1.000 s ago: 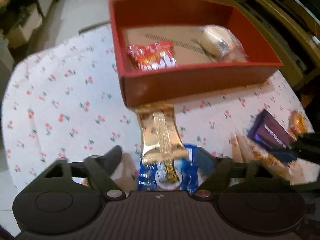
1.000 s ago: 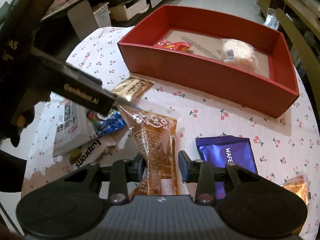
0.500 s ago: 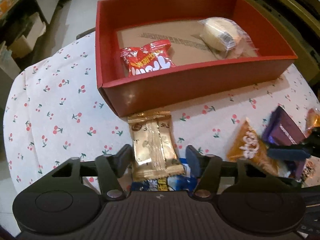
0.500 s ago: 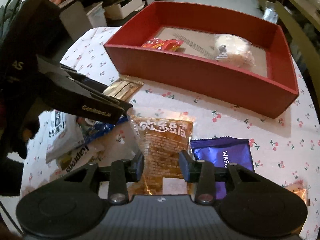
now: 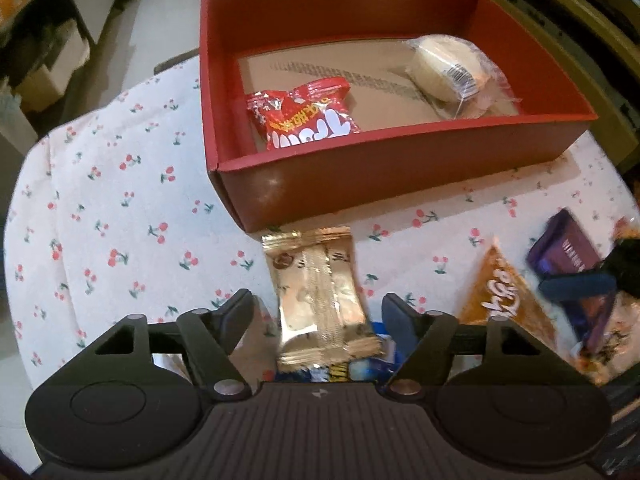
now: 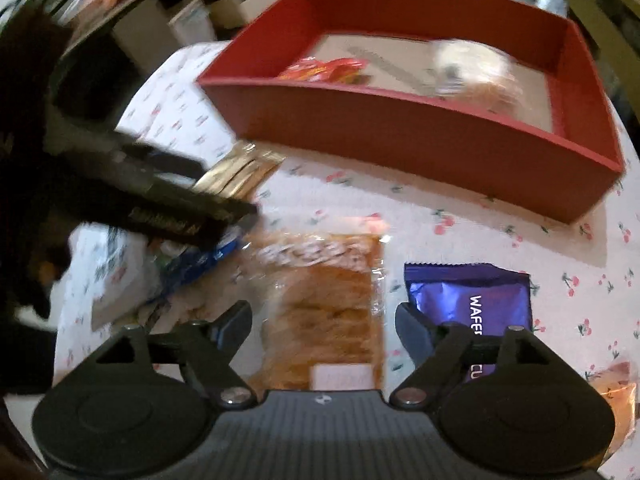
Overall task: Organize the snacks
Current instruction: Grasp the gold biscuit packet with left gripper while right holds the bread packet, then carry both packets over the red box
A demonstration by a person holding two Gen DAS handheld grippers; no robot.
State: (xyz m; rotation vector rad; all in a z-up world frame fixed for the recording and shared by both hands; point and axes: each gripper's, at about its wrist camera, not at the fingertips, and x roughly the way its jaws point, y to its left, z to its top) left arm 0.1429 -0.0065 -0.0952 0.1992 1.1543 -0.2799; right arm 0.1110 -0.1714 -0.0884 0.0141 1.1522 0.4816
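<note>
Left tool (image 5: 318, 312) spread around gold packet (image 5: 320, 300); right tool (image 6: 324, 320) spread around orange packet (image 6: 324, 312)

right gripper (image 6: 323, 322): fingers spread, flanking orange snack bag (image 6: 324, 312) at 6 o'clock | purple wafer pack (image 6: 476, 300): 4 o'clock, just beside bag | red box (image 6: 400, 136): 12 o'clock, holding red packet (image 6: 332, 70) and blurred pale bun (image 6: 476, 68) | left gripper (image 6: 152, 192): 9 o'clock, over gold packet (image 6: 240, 168)

Right wrist view motion-blurred, orange snack packet (image 6: 324, 304) print unreadable, blue packet (image 5: 372, 368) mostly hidden under gold wrapper (image 5: 320, 300), purple wafer (image 6: 476, 308) label partly covered.
</note>
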